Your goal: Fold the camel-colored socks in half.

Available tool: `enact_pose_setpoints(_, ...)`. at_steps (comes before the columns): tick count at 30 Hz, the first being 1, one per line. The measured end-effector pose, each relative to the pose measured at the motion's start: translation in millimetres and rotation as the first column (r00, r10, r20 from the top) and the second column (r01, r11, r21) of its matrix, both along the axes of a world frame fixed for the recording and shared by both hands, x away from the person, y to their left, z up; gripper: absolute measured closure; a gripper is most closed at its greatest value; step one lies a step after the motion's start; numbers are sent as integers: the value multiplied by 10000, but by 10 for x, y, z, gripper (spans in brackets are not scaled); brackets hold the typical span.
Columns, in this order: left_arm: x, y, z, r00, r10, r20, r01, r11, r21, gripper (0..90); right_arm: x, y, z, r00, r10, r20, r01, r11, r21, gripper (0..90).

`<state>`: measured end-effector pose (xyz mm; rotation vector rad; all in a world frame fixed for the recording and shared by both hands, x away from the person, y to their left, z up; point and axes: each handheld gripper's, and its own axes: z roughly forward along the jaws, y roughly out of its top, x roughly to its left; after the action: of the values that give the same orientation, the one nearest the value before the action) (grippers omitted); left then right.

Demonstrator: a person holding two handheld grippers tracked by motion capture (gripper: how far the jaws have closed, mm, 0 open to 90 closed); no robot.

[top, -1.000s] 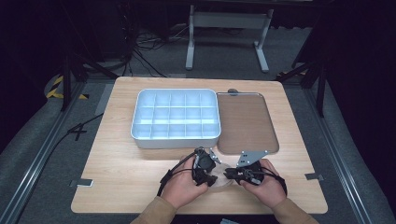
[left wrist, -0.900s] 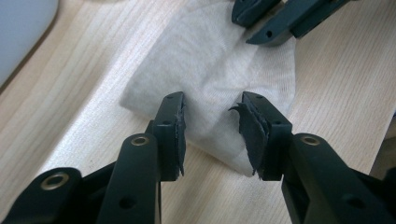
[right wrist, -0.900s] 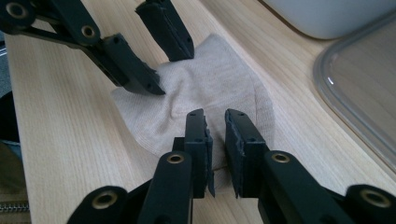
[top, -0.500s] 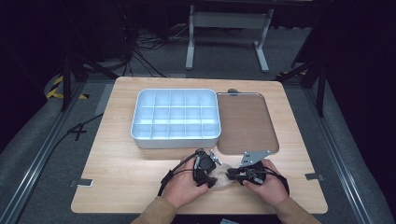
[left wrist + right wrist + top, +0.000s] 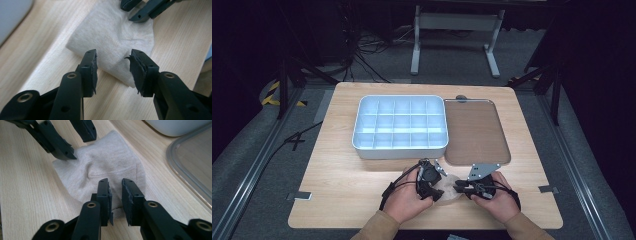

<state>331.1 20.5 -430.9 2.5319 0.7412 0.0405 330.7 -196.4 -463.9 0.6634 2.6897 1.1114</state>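
Observation:
A folded beige cloth (image 5: 448, 185) lies flat on the wooden table near its front edge, between the two hands. The left gripper (image 5: 438, 191) points at it from the left. Its jaws have just been opening and stand open (image 5: 113, 62) astride the cloth's (image 5: 112, 32) near folded edge, pads clear of it. From the right comes the right gripper (image 5: 459, 188). Its jaws (image 5: 115, 188) have just been opening too and are a narrow gap apart over the cloth's (image 5: 105, 162) rounded edge, not pressing on it. Each gripper view shows the other gripper's tips at the cloth's far side.
A white box with several compartments (image 5: 399, 122) stands behind the hands at mid table. A brown tray (image 5: 474, 130) with a clear rim lies to its right, a small grey round thing (image 5: 461, 98) at its far edge. The table's front edge is close behind the hands.
The hands stay in place at the cloth. The gap between the right gripper's jaws looks slightly wider than before.

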Motion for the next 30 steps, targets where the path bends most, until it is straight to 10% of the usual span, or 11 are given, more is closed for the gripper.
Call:
enact_pose_setpoints(18, -52, 363, 256, 9973, 619, 391, -578, 9935, -980, 575, -92, -107, 176, 9994, -353, 23, 349, 9938, 1057, 709)
enact_pose_setpoints(30, -16, 522, 189, 9848, 1706, -331, -1718, 9844, -380, 652, -142, -19, 180, 9978, -495, -440, 529, 9955, 789, 806)
